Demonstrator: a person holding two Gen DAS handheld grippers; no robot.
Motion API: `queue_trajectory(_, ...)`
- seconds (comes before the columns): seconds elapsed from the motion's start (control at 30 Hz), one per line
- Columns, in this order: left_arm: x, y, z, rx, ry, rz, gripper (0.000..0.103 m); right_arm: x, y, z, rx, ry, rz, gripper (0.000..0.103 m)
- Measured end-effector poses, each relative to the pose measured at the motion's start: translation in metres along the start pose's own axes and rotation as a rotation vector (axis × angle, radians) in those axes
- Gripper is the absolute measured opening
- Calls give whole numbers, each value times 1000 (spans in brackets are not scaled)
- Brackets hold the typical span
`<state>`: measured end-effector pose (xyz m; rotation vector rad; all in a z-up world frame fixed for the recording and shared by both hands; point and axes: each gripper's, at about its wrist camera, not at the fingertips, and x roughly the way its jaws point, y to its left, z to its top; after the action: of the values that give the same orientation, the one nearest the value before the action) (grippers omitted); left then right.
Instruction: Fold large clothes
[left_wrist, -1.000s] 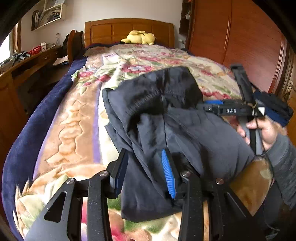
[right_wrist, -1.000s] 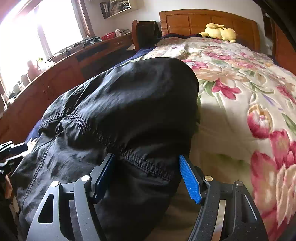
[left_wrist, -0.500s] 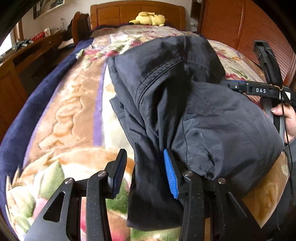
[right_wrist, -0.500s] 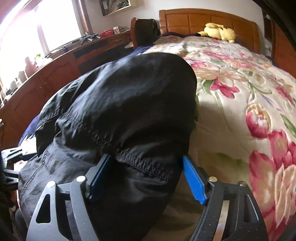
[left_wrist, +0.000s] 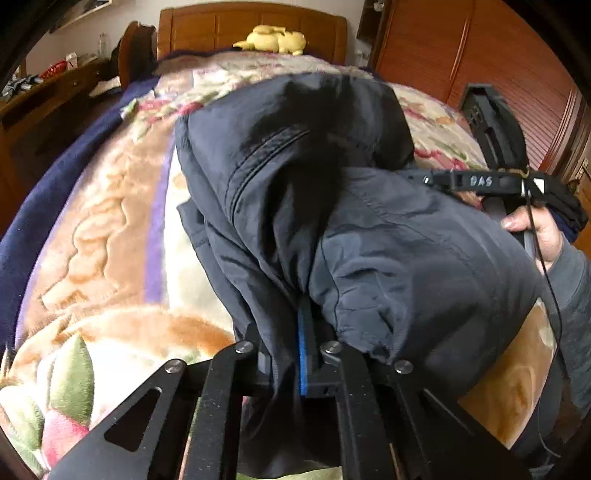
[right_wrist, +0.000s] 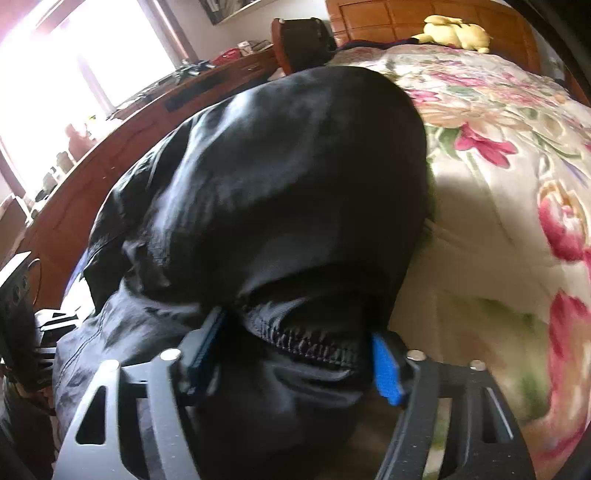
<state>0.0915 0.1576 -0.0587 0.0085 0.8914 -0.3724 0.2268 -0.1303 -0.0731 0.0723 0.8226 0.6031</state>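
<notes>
Jacket (left_wrist: 369, 236), dark navy, lies bunched in a heap on the bed (left_wrist: 110, 229), over the flowered blanket (right_wrist: 517, 206), and it fills the middle of both views. In the left wrist view the left gripper (left_wrist: 301, 350) is pinched tight on a fold of the jacket near its lower edge; only a thin blue strip of one pad shows between the black fingers, with cloth pressed on both sides. In the same view the right gripper (left_wrist: 491, 181) comes in from the right side, and a hand (left_wrist: 535, 232) in a grey sleeve holds its handle.

In the right wrist view the right gripper (right_wrist: 295, 354) stands about half wide around a thick seamed edge of the jacket. Its jaws have just been closing, and the cloth fills the gap from one blue pad (right_wrist: 386, 369) to the other; whether they already press on it cannot be told from this blurred picture.

At the head of the bed a yellow plush toy (left_wrist: 275, 38) rests against the wooden headboard (left_wrist: 221, 26). A wooden desk (right_wrist: 147, 122) runs along the bed under a bright window (right_wrist: 74, 66).
</notes>
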Motion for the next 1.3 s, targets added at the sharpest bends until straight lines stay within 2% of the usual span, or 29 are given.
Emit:
queue_trajectory(0.03, -3, 1, 0, -3, -16, 0, 6, -1, 2, -1, -7, -5, 3, 58)
queue_trajectory(0.1, -13, 1, 1, 5, -51, 11, 6, -4, 5, -2, -24, -22, 7, 43)
queue_trajectory(0.2, -29, 6, 3, 21, -77, 23, 6, -5, 13, -3, -44, -53, -7, 30)
queue_trajectory(0.3, -42, 14, 1, 37, -87, 57, 6, -4, 26, 1, -47, -77, 0, 21)
queue_trajectory(0.4, -56, 33, -3, 30, -97, 85, 6, 2, 45, 5, -77, -93, 7, 18)
queue_trajectory(0.6, -78, 77, -20, 13, -91, 166, 6, 35, 92, 22, -114, -87, 50, 15)
queue_trajectory(0.93, -115, 174, -51, -79, -104, 274, 6, 111, 183, 54, -176, -56, 125, 15)
queue_trajectory(1.2, -132, 228, -57, -103, -128, 344, 6, 148, 213, 75, -197, -44, 148, 15)
queue_trajectory(1.3, -136, 247, -57, -119, -132, 364, 6, 151, 217, 73, -199, -48, 158, 15)
